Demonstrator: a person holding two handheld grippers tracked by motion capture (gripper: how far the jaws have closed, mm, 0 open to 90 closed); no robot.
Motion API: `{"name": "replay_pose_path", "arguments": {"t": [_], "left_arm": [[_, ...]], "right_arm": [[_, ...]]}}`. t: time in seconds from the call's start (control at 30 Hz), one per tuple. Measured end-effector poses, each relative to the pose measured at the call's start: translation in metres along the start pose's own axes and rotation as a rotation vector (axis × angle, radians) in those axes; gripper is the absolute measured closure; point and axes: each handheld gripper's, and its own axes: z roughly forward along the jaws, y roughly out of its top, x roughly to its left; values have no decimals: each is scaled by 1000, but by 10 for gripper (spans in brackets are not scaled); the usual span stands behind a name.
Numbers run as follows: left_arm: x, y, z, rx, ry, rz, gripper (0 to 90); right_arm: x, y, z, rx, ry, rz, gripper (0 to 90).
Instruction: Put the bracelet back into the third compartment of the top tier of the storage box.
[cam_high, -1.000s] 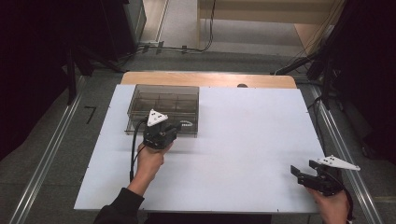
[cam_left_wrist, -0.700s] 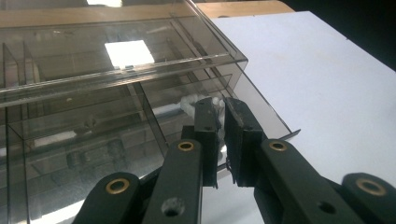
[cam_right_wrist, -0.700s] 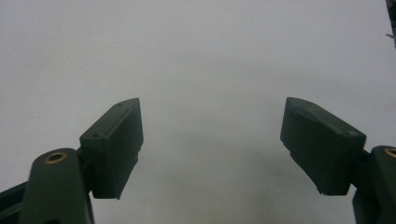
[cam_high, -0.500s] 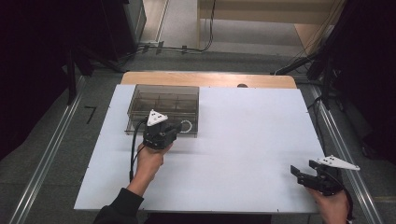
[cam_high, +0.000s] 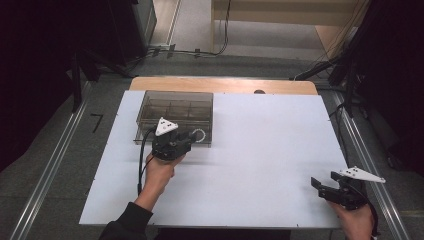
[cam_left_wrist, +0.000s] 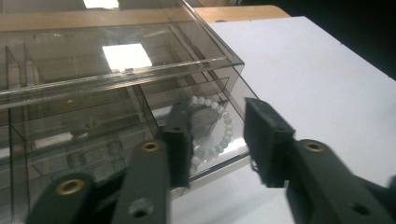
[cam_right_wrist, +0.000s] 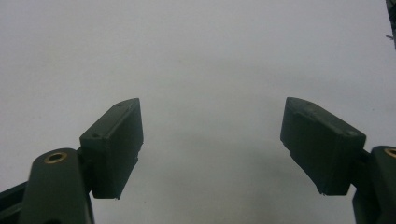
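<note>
A smoky clear plastic organiser box with several compartments stands on the white table, left of centre. A bracelet of white beads lies in its near right compartment, and the same bracelet shows just right of the gripper from above. My left gripper sits at the box's near right corner. In the left gripper view the left gripper is open, one jaw in front of the box wall and the other just past the corner. My right gripper hovers open over bare table near the front right; nothing is between the right gripper's jaws.
The white tabletop stretches wide between the two grippers. A wooden strip runs along the far edge. Metal rails flank the table on both sides, with dark equipment and cables beyond.
</note>
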Motion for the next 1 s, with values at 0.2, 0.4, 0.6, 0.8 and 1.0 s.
{"name": "replay_pose_path", "arguments": {"t": [0.2,0.4,0.6,0.8,1.0], "left_arm": [[3,0,-5,-8,17,0,393],[8,-3,-7,-7,41,-10,277],[10,-7,-12,-22,58,-14,211],[15,-11,-19,-26,82,-18,176],[17,-13,-26,-37,90,-22,167]], "right_arm": [[0,0,1,-1,3,-3,199],[0,0,1,0,0,-2,199],[0,0,0,1,0,-1,198],[0,0,0,-3,2,1,199],[1,0,0,-2,0,0,199]]}}
